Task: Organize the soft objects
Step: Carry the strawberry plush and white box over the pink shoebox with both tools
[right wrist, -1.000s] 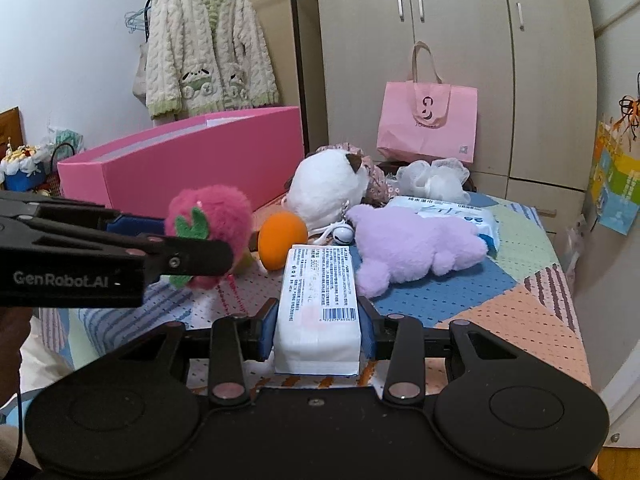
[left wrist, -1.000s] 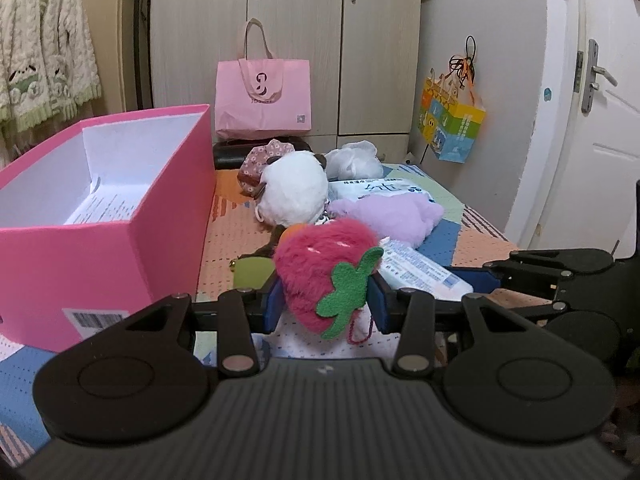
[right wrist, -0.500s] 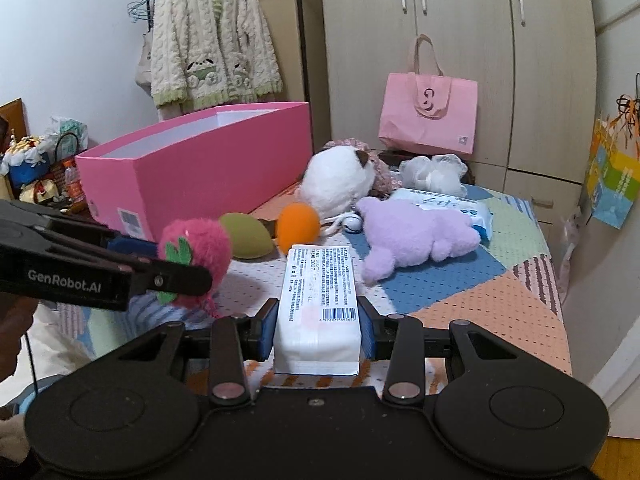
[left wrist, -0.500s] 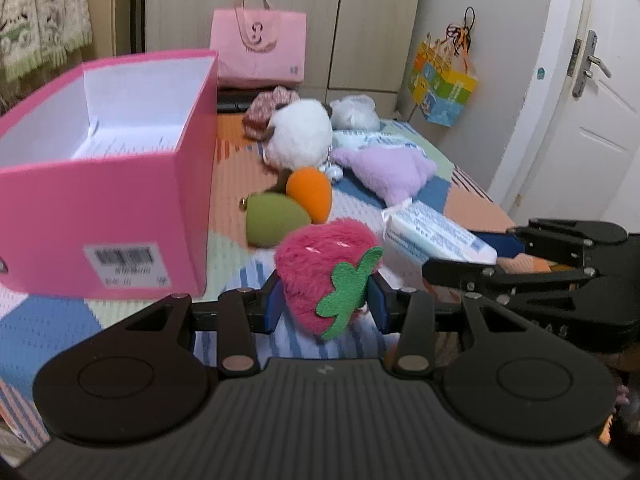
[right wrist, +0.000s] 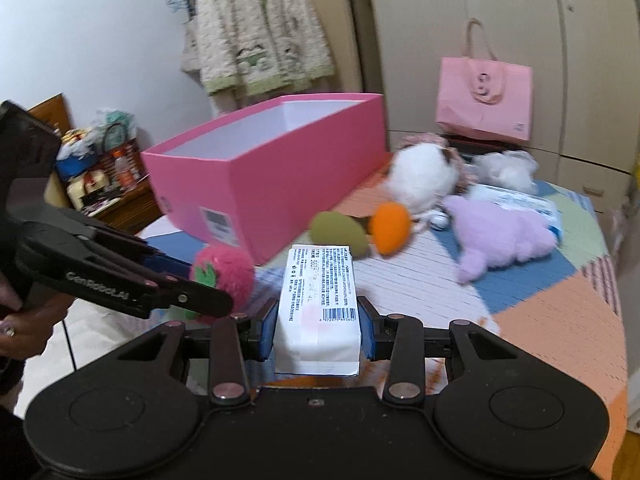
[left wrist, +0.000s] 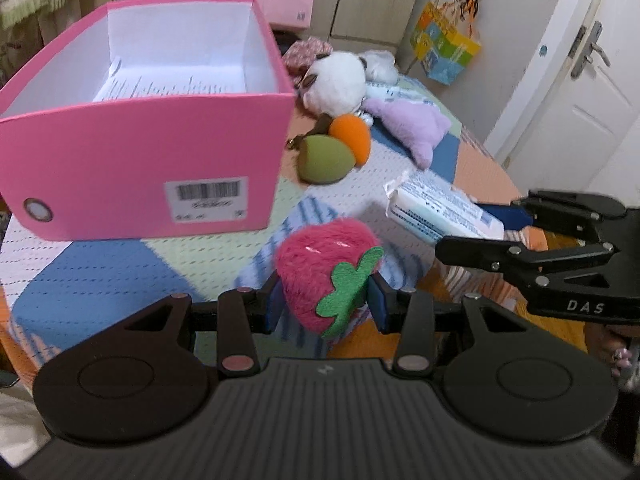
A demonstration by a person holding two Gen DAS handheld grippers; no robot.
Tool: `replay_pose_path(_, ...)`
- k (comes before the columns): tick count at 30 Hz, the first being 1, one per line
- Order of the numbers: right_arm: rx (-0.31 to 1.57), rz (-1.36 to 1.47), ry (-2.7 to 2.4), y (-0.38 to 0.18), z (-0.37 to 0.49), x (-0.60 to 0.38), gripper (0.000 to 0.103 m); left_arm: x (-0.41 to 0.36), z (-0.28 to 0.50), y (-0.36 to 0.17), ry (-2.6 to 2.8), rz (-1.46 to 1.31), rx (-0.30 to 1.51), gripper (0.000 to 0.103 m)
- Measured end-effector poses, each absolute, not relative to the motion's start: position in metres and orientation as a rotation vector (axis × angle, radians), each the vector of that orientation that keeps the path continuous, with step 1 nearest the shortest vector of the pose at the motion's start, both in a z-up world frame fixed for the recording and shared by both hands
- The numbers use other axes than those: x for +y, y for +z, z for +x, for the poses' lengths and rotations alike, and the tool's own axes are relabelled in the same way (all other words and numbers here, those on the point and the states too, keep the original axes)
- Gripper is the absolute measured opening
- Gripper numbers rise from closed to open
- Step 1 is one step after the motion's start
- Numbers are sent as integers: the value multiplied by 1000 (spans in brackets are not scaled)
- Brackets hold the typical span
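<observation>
A fluffy pink strawberry plush (left wrist: 320, 268) carries a green felt leaf (left wrist: 346, 284). The open cardboard box (left wrist: 140, 152) is hot pink outside and white inside, with a white barcode label (left wrist: 208, 196) printed in black. The soft tissue pack (right wrist: 318, 300) is white with black print and a barcode. On the quilted patchwork bedspread (left wrist: 100, 272), blue, pale green, white and orange patches meet, some striped. An olive-green egg-shaped plush (left wrist: 324, 158) lies beside an orange egg-shaped plush (left wrist: 354, 136); behind them are a lilac plush animal (left wrist: 416, 128) and a round white plush (left wrist: 336, 80). Both tools are black with blue pads (left wrist: 378, 300). A pale pink paper bag (right wrist: 484, 98) stands against beige wardrobe doors (right wrist: 520, 20).
</observation>
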State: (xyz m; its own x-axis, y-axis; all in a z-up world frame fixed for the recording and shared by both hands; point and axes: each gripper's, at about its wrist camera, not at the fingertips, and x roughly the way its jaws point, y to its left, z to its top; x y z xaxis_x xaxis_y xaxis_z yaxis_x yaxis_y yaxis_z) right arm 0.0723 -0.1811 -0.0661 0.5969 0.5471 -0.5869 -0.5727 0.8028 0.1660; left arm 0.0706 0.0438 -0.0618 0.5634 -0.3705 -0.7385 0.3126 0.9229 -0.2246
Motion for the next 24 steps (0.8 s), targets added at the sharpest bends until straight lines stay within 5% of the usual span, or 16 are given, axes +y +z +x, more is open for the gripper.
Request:
replay_pose_path(12,729,-81,764,-20,89,-128,45,92,77,-19,-459,-4,1009,42)
replay_pose_path(24,644,-151,783,27,119,-92,45,128,96,32,-417,43,885,42)
